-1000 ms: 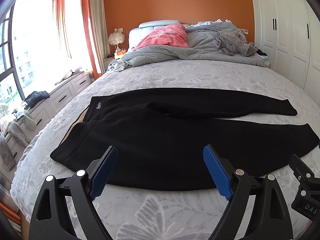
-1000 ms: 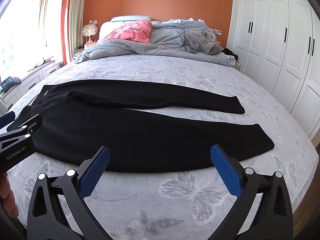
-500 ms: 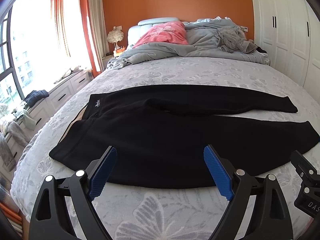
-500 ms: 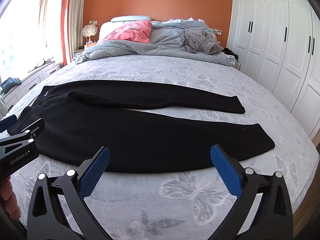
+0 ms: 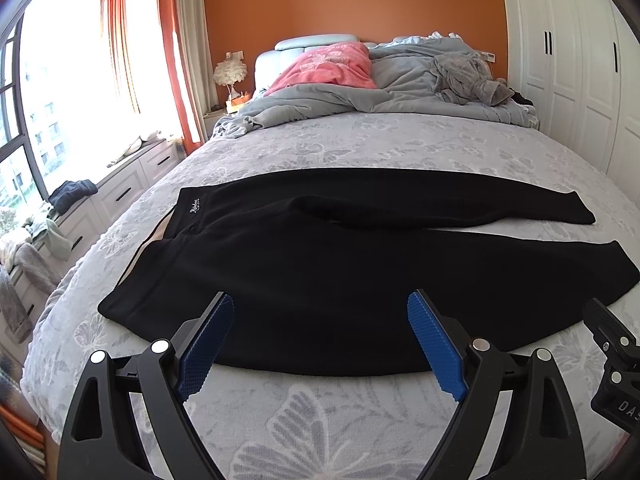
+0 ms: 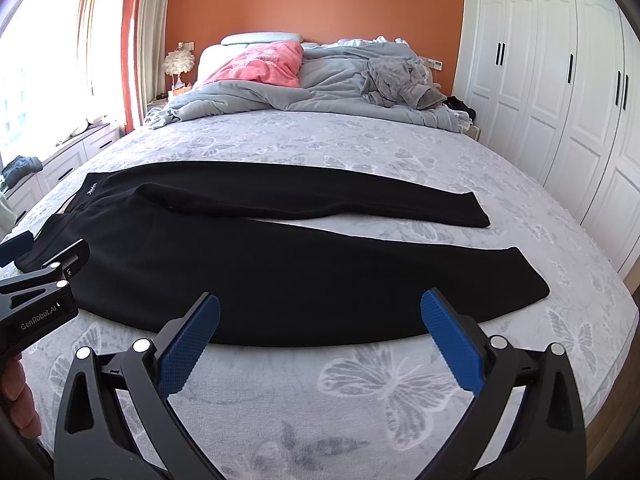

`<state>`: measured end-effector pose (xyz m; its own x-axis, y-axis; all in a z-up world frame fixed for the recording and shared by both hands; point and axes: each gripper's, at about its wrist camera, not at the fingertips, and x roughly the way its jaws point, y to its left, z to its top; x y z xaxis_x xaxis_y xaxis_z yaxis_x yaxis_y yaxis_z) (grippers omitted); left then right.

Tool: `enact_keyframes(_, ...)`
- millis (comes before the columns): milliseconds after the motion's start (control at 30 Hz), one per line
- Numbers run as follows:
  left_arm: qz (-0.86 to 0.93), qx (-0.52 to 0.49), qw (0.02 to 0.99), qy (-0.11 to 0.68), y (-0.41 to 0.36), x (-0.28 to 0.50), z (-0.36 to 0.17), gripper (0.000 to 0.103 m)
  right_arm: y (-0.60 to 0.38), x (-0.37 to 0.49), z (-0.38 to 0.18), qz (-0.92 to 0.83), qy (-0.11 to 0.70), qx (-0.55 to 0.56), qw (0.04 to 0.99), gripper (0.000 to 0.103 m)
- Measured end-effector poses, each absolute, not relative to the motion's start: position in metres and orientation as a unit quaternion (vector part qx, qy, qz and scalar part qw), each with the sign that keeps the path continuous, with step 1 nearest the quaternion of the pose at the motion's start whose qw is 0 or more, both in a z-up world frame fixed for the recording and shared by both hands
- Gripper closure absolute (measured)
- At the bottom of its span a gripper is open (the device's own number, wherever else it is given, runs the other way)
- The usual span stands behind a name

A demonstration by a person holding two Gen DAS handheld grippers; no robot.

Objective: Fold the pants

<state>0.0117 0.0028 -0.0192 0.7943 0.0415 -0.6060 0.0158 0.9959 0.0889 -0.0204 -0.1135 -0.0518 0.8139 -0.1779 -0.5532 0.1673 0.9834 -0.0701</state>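
Hovering above the near edge of the bed, the left gripper (image 5: pixel 320 340) has its blue-padded jaws spread wide with nothing between them, and the right gripper (image 6: pixel 320 336) is spread the same way, also empty. Beyond both sets of fingers lie the black pants (image 5: pixel 320 260), flat across the butterfly-patterned bedspread (image 5: pixel 304 420), waistband toward the window side and the two legs running to the right, slightly parted at the hems.

Only the right wrist view shows part of a hand (image 6: pixel 16 396) at its lower left, below the left gripper's black body, along with the long run of white wardrobe doors (image 6: pixel 560 100). The left wrist view alone takes in the window (image 5: pixel 60 100) and the low drawer unit (image 5: pixel 120 192) with clothes heaped on it, and it catches the right gripper's body at its lower right edge.

Farther back, a rumpled grey duvet (image 5: pixel 360 96), a pink pillow (image 5: pixel 332 66) and a crumpled grey garment (image 5: pixel 464 76) sit at the head of the bed, well apart from the pants. Nothing lies between either gripper and the near trouser leg.

Compared with a second ago, the pants lie unchanged; the left camera has tipped a little, so the bed sits slightly lower in its picture. Both grippers remain as wide as before.
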Motion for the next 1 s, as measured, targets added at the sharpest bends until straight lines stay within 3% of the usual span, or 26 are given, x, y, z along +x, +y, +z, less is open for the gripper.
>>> enact_keyframes(1000, -0.03, 0.018, 0.934, 0.355, 0.006, 0.029, -0.023, 0.016, -0.124, -0.002, -0.051, -0.073, 0.315, 0.008, 0.946, 0.005)
